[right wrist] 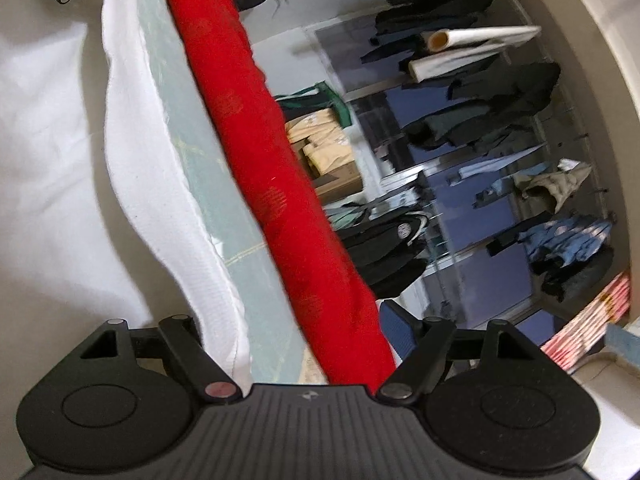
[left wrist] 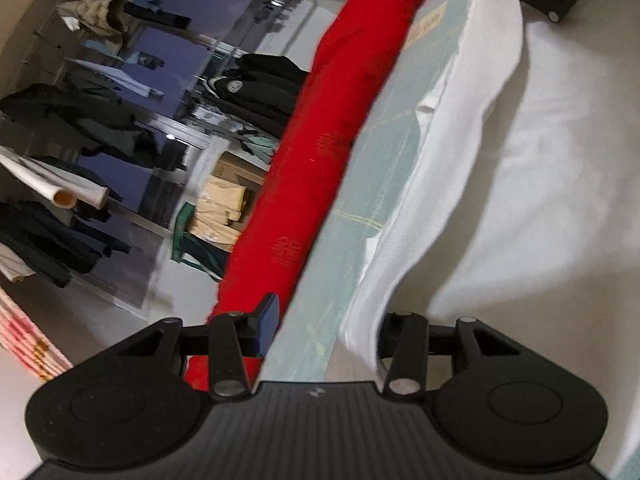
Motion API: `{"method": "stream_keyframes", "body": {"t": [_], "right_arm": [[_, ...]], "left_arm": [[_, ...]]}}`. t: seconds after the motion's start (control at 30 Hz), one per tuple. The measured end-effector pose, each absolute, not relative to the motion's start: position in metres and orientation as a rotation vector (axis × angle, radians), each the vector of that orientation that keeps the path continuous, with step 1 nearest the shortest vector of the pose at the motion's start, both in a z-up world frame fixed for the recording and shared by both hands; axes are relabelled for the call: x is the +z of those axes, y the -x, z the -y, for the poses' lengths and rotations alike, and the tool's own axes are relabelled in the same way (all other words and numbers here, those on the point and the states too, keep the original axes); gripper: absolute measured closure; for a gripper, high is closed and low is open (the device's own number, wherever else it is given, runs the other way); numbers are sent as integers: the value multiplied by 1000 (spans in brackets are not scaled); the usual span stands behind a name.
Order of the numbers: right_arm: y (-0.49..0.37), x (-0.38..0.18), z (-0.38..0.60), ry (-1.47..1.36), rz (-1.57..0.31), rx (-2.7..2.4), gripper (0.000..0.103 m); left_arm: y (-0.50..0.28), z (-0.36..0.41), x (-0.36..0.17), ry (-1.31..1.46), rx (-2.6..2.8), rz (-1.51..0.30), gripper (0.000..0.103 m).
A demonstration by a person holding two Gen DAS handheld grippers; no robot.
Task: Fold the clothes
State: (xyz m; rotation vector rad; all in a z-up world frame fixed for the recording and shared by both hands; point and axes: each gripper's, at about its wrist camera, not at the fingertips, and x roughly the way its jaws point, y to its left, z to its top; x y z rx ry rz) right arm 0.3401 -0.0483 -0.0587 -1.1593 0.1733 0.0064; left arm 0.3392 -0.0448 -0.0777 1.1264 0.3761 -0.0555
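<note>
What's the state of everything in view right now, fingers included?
left gripper: fingers apart, white garment against one finger
right gripper: fingers wide apart, garment edge over one finger
white garment: spread out, one edge lifted in a ridge
red fabric roll: rolled, lying beside the mat
green mat: flat, partly covered
cardboard box: open, beige clothes inside

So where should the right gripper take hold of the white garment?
Probably its raised hem, just ahead of the right gripper. Come in along the edge from the near end: the white garment stands up there as a free fold above the pale green mat.
</note>
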Motion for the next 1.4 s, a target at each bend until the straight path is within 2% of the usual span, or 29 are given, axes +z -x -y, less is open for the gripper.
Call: {"method": "stream_keyframes", "body": {"t": [0.13, 0.23, 0.33, 0.53, 0.77, 1.03, 1.2, 1.4], "right_arm": [[-354, -69, 54, 1076, -283, 96, 21], [-359, -60, 66, 948, -356, 149, 20], [-353, -44, 80, 840, -427, 207, 19], [-328, -20, 105, 709, -506, 310, 17], [-365, -12, 118, 626, -484, 234, 17], [-422, -23, 136, 507, -532, 217, 17], [-422, -13, 157, 385, -531, 268, 17], [-437, 11, 196, 141, -561, 327, 10]], "left_arm": [[-349, 41, -93, -1087, -112, -455, 59], [-342, 37, -88, -1047, -113, -459, 58], [-329, 31, -79, -1051, -147, -453, 45], [-319, 18, -65, -1010, -194, -471, 44], [-368, 11, -43, -871, -160, -470, 42], [-426, 13, -62, -801, -145, -528, 40], [-438, -10, -45, -543, -180, -582, 40], [-435, -48, -14, -267, -245, -624, 36]]}}
